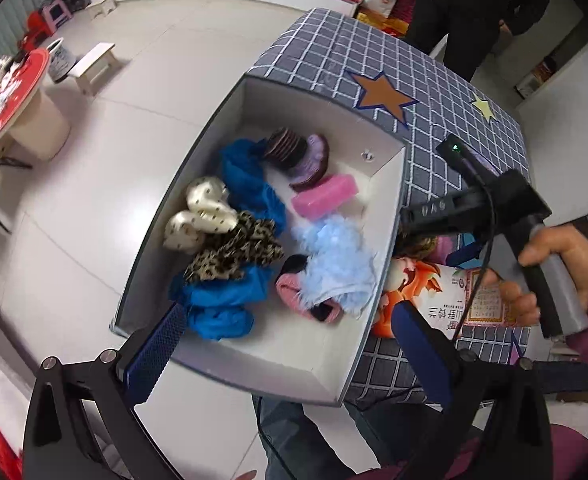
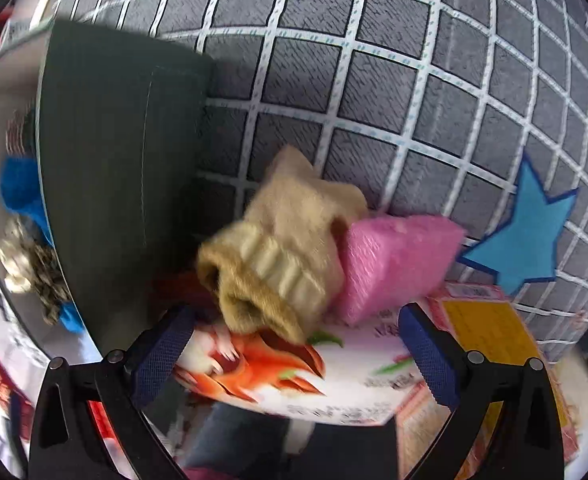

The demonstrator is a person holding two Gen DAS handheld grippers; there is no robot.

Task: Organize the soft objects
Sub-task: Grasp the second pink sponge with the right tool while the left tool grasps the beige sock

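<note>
The right gripper [image 2: 294, 344] has its blue mesh-padded fingers [image 2: 428, 356] spread wide with nothing between them. Just beyond the fingertips, slightly left of centre, lies a tan fuzzy knitted sock [image 2: 281, 256] with a cream ribbed band, crumpled and blurred, its open cuff turned toward the left finger. Touching the sock on the right, ahead of the right finger, is a pink spongy foam block [image 2: 394, 264], wedge-like from here. Both rest on a glossy printed card with an orange cartoon figure [image 2: 277, 368], which runs under both fingers. Farther on spreads a grey grid-patterned cloth [image 2: 374, 80] bearing a blue felt star [image 2: 526, 236]; left of the left finger rises the dark outer wall of a cardboard box [image 2: 117, 184].

The left gripper [image 1: 289, 352] also stands open and empty, its fingers straddling the near end of that white-lined box [image 1: 253, 364]. Right beside the left finger sits crinkled blue fabric [image 1: 221, 304]; between the fingers lies a pale blue fluffy piece [image 1: 334, 264] over a pink fuzzy sock [image 1: 294, 292]. Beyond come a leopard-print scrunchie [image 1: 237, 252], a cream satin dotted scrunchie [image 1: 201, 216], a second pink foam block [image 1: 326, 196] and purple round pads [image 1: 306, 156].
</note>
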